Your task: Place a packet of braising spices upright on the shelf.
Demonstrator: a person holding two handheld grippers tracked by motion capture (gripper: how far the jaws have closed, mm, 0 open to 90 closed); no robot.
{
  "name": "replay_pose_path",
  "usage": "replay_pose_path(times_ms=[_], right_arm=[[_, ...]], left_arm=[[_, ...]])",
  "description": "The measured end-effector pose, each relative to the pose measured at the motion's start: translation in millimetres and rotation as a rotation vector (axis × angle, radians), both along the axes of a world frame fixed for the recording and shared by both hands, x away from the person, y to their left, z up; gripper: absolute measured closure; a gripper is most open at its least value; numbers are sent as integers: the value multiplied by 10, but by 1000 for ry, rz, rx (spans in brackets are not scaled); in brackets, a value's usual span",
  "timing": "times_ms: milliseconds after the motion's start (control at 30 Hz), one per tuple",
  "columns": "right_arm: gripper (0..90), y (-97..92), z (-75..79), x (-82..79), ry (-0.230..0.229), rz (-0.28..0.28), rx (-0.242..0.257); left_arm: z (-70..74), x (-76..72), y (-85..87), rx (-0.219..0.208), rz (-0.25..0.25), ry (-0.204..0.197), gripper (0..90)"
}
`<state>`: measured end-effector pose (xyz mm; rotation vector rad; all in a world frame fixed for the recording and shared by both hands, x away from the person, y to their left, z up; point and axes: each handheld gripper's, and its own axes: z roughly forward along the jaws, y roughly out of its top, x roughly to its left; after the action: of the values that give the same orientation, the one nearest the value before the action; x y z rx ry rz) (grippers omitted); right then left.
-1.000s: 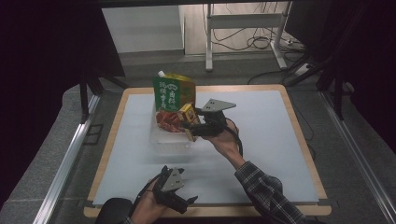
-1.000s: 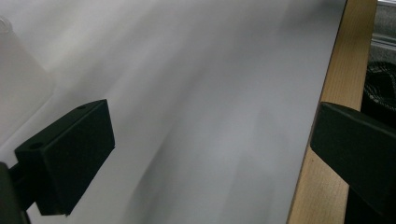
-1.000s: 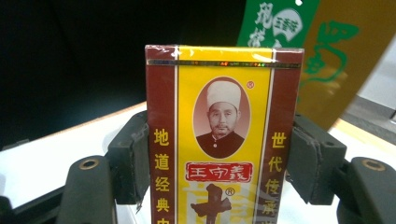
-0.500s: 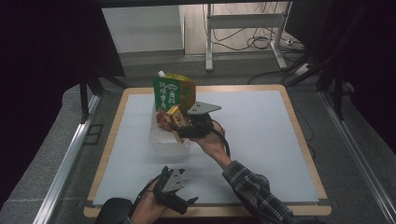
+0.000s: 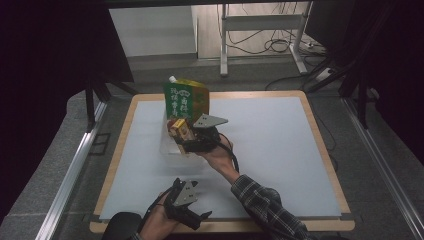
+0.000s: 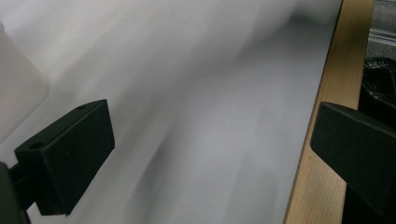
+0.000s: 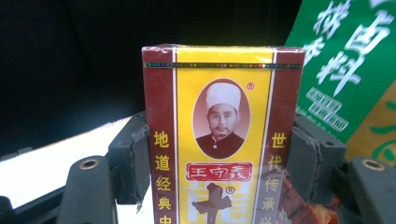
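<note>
yellow glossy carton box (image 7: 223, 135) clamped in right jaws; left jaws wide, empty.

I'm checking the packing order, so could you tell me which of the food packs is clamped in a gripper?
The yellow-and-maroon box, clamped in the right gripper; the green pouch stands in the clear bin.

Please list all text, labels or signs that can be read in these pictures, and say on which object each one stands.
"地道经典" – left strip of the yellow and red box, in the right hand-held gripper.
"世代传承" – its right strip.
"王守義" – red label under the portrait, with an ® mark.
Green pouch: large white characters, cut off and tilted, not readable with certainty; its small print is blurred.
</note>
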<state>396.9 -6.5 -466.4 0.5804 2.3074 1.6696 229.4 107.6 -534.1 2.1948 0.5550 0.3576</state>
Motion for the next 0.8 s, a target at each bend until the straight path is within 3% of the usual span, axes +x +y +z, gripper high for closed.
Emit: replay_pose_path(times_ms=[133,367,467,633,800], right_arm=[[321,-5,-62,0,7,-4,-11],[323,0,-191,-52,1,-17,-95],[325,-14,-237,-78,8,-35,-103],[327,-42,-296,-87,44,-57,-124],[327,-95,-345,-26,120,-69,-109]], left_arm=[[-1,-3,-5,1,1,0,0],[-4,-2,-9,7,-5,0,0],[-5,-1,-10,9,-5,0,0],[-7,-2,-17,10,-5,0,0],[-10,-4,-26,17,-7,-4,0]])
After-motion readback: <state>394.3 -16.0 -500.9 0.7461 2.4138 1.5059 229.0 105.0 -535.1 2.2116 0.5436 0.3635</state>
